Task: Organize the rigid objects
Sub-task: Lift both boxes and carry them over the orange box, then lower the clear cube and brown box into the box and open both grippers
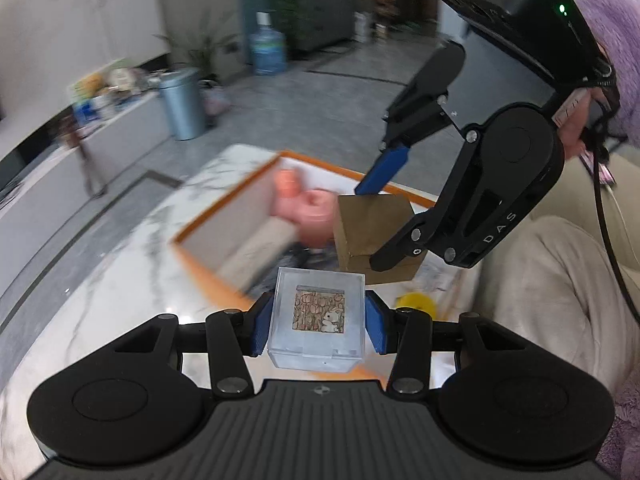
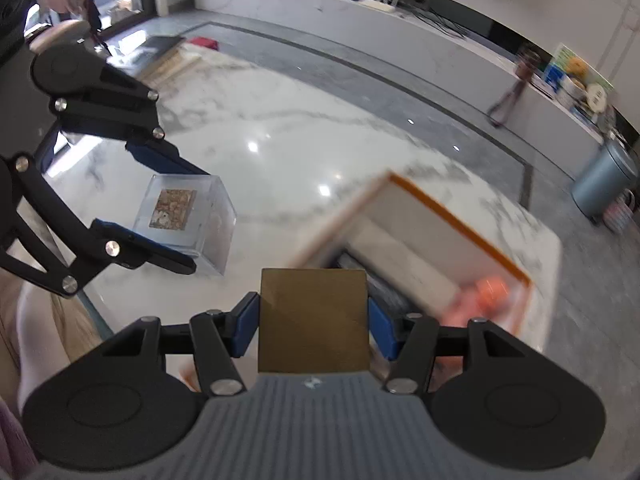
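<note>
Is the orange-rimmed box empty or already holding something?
Holding something. The orange-rimmed box contains blurred pink objects against its far wall; what they are cannot be told.

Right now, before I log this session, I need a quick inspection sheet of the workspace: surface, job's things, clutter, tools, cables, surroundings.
Surface: white marble table, glossy, with light glare.
Job's things: clear plastic cube with a picture inside; brown cardboard box; orange-rimmed tray holding pink items, blurred.
Clutter: a yellow object beside the tray, partly hidden; flat items at the table's far corner, unclear.
Tools: left tool grips the cube; right tool grips the brown box above the tray.
Cables: black cord hanging from the right tool.
Surroundings: grey bin, water jug, plants, marble shelf with packages.
</note>
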